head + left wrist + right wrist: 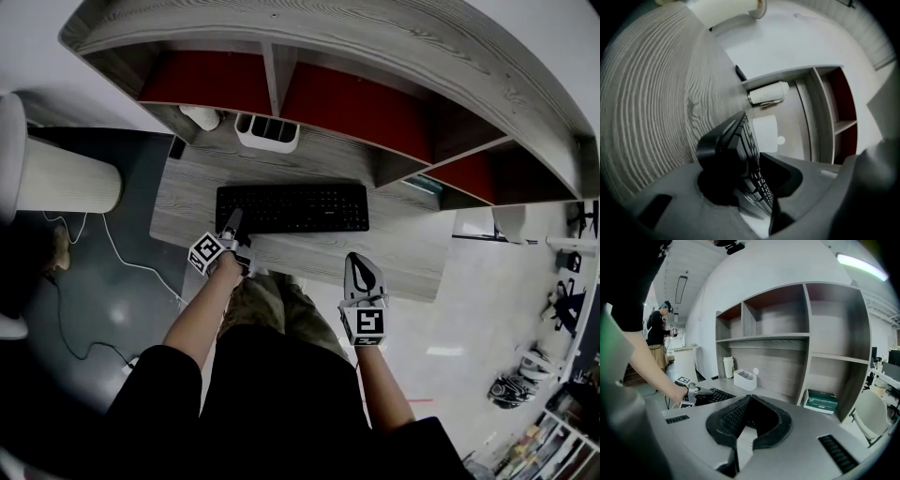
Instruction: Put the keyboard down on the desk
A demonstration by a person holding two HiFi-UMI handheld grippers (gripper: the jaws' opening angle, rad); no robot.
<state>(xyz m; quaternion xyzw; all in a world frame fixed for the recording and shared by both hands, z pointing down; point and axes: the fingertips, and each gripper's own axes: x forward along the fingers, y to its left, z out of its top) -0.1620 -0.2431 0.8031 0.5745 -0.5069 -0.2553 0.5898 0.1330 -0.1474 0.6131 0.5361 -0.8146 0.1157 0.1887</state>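
Note:
A black keyboard (pixel 292 207) lies flat on the grey wood-grain desk (pixel 309 255), parallel to its front edge. My left gripper (pixel 234 228) is at the keyboard's front left corner. In the left gripper view that corner (pixel 736 136) sits between the jaws of the left gripper (pixel 743 157), with a pad against each face as far as I can see. My right gripper (pixel 362 266) hangs just off the desk's front edge, right of centre. The jaws of this right gripper (pixel 749 398) meet at the tips with nothing in them. From there the keyboard (pixel 710 397) shows at the left.
A white desk organizer (pixel 266 131) and a white cup (pixel 202 116) stand at the back of the desk under the shelf unit (pixel 375 56). A green box (pixel 822 401) sits in the lower right compartment. A cable (pixel 112 255) runs over the floor at left. A person (pixel 658 329) stands far left.

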